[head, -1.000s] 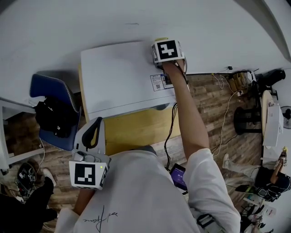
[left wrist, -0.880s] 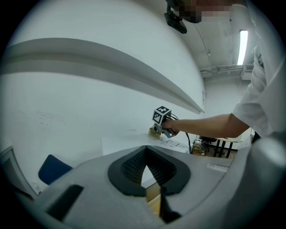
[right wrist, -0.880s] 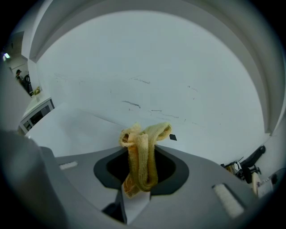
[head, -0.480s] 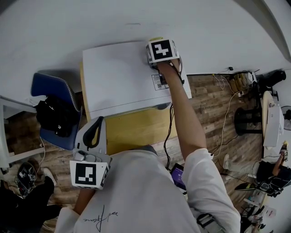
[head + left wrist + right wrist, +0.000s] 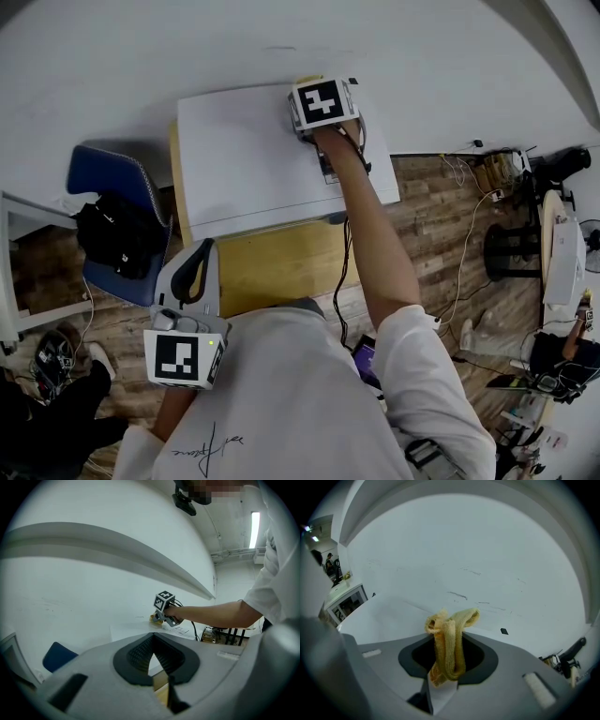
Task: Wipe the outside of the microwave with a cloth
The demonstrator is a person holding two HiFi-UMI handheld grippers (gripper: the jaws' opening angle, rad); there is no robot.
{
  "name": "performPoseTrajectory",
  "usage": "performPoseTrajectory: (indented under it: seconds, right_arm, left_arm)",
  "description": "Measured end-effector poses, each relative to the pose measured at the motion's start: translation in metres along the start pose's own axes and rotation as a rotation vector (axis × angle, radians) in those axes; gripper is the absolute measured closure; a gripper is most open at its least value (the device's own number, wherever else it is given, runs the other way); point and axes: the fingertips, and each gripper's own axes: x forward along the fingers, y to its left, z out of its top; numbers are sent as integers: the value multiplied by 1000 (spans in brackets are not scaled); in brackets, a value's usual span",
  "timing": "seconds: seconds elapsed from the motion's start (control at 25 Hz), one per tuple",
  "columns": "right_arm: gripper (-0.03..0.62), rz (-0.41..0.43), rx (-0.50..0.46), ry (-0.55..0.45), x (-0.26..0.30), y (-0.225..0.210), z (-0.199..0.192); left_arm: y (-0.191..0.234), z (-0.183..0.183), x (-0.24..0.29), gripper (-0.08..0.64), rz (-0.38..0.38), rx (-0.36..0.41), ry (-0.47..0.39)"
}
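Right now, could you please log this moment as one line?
right gripper: shut on cloth, at microwave top's back edge | left gripper: shut, empty

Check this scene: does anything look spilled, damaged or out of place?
Nothing stands out. The white microwave looks intact, with no spill on it; the yellow cloth is simply bunched in the right hand-held gripper.

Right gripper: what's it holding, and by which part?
A yellow cloth, bunched up and pinched near its lower end, its folded top sticking out free.
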Motion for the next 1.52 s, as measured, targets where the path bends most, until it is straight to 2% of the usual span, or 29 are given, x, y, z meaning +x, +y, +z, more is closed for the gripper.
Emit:
performPoseTrajectory:
  seconds: [0.92, 1.52]
  right_arm:
    - [477, 107, -52, -26, 4, 92, 27]
    - [477, 213, -127, -64, 5, 167, 52]
  left_arm:
    - [15, -5, -15, 569, 28, -20, -11]
    - [29, -5, -33, 569, 99, -40, -20]
